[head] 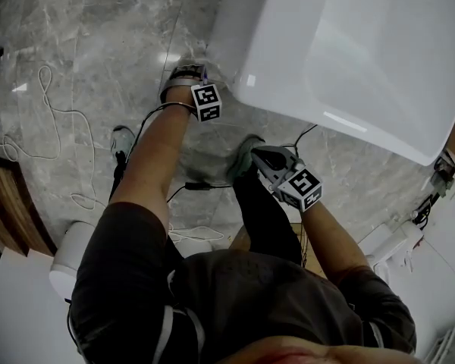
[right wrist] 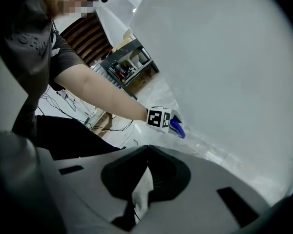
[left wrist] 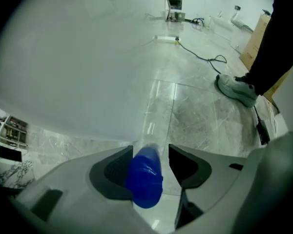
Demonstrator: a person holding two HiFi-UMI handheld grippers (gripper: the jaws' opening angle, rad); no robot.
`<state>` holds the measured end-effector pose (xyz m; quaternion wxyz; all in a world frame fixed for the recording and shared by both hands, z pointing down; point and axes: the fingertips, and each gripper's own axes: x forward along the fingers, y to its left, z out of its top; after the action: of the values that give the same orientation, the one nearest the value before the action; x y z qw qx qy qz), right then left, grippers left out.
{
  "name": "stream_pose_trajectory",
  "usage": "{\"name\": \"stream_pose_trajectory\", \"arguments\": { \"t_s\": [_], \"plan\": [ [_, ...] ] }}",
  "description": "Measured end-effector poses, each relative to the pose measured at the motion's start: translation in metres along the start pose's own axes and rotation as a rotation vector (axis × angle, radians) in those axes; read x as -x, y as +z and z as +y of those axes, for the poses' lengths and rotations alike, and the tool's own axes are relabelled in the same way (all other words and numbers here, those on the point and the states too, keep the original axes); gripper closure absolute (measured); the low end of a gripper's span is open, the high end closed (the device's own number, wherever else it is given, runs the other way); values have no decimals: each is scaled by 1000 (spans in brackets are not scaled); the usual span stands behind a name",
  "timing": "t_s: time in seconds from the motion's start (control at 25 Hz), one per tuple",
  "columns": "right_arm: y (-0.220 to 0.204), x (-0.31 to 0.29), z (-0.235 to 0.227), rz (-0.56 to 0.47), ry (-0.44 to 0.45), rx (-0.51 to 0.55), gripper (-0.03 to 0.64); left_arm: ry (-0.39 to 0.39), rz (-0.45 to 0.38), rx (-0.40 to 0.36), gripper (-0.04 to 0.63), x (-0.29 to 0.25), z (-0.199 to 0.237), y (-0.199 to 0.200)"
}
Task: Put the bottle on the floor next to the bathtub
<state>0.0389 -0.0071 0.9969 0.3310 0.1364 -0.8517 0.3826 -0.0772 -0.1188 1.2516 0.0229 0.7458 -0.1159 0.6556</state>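
Observation:
A clear bottle with a blue cap point(left wrist: 144, 179) stands tilted on the marble floor, right against the foot of the white bathtub point(left wrist: 78, 57). My left gripper point(left wrist: 150, 152) is open around the cap: the cap lies against the left pad and a gap shows at the right pad. In the head view the left gripper point(head: 184, 74) is low beside the bathtub point(head: 349, 51), and the bottle is hidden under it. The right gripper view shows the blue cap point(right wrist: 177, 127) past the left gripper's marker cube. My right gripper point(head: 258, 153) hangs shut and empty near my knee, its tips touching.
My two shoes point(head: 122, 139) point(head: 243, 158) stand on the grey marble floor by the tub. White and black cables point(head: 53, 112) run across the floor to the left. A cardboard box point(left wrist: 254, 43) and a black cable point(left wrist: 205, 57) lie beyond the tub's end.

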Motion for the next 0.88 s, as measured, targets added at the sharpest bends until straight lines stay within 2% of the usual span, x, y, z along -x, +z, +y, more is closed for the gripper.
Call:
{"name": "stream_pose_trajectory", "arguments": {
  "t_s": [0.12, 0.2, 0.36, 0.48, 0.68, 0.88],
  "plan": [
    [10, 6, 11, -9, -8, 0, 624, 23, -35, -7, 352, 28, 9, 7],
    [22, 11, 26, -21, -8, 6, 624, 33, -53, 21, 340, 53, 14, 4],
    [56, 28, 60, -48, -12, 33, 624, 49, -93, 162, 330, 123, 24, -13],
    [88, 57, 91, -69, -31, 54, 624, 33, -149, 271, 331, 197, 17, -26],
    [155, 109, 133, -120, -78, 97, 624, 6, -321, 435, 351, 338, 23, -36],
    [208, 174, 183, -151, -124, 149, 624, 9, -572, 654, 395, 497, 23, -28]
  ]
}}
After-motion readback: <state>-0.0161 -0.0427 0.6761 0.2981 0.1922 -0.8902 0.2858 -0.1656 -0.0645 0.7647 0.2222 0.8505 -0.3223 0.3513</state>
